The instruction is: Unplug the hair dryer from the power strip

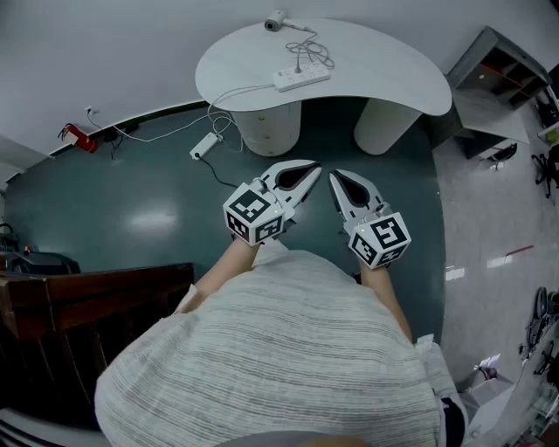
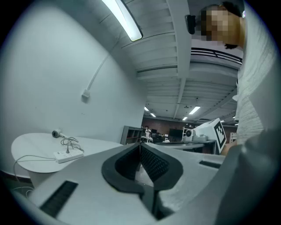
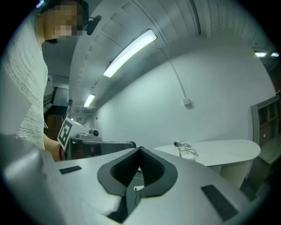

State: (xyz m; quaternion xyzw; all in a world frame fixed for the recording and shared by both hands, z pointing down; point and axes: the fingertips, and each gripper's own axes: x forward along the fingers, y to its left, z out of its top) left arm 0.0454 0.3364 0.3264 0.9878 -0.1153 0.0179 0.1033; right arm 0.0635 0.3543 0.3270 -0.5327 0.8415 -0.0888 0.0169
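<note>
White table (image 1: 384, 74) carries the hair dryer (image 1: 275, 22) at its far edge, and its cord runs to the power strip (image 1: 301, 79) nearby. Left gripper (image 1: 312, 168) and right gripper (image 1: 333, 177) are well apart from the table — jaws pressed together, holding nothing.

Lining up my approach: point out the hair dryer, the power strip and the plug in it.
hair dryer (image 1: 276, 22), head view, its head.
power strip (image 1: 302, 79), head view, middle of top face.
plug (image 1: 298, 70), head view, its body.
</note>
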